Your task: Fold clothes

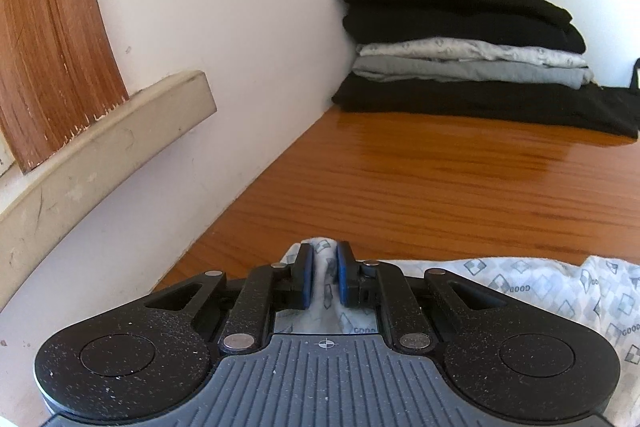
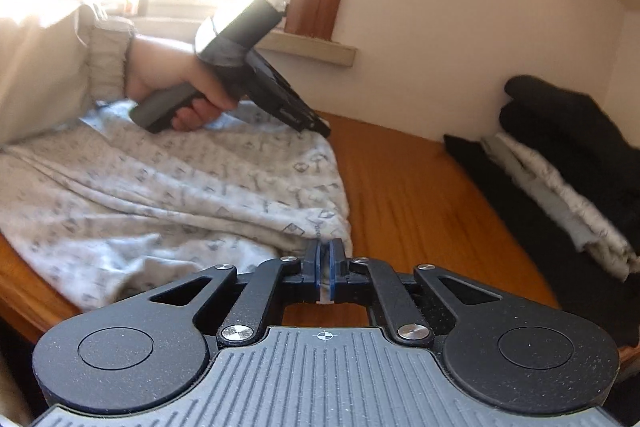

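Garment edges in both tongs, bare table beyond.

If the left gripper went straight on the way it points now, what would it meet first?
The left gripper is shut on the patterned garment and points down at the bare wooden table, so it would probably meet the tabletop first. The stack of folded clothes lies farther on and to the right; depth is unclear.
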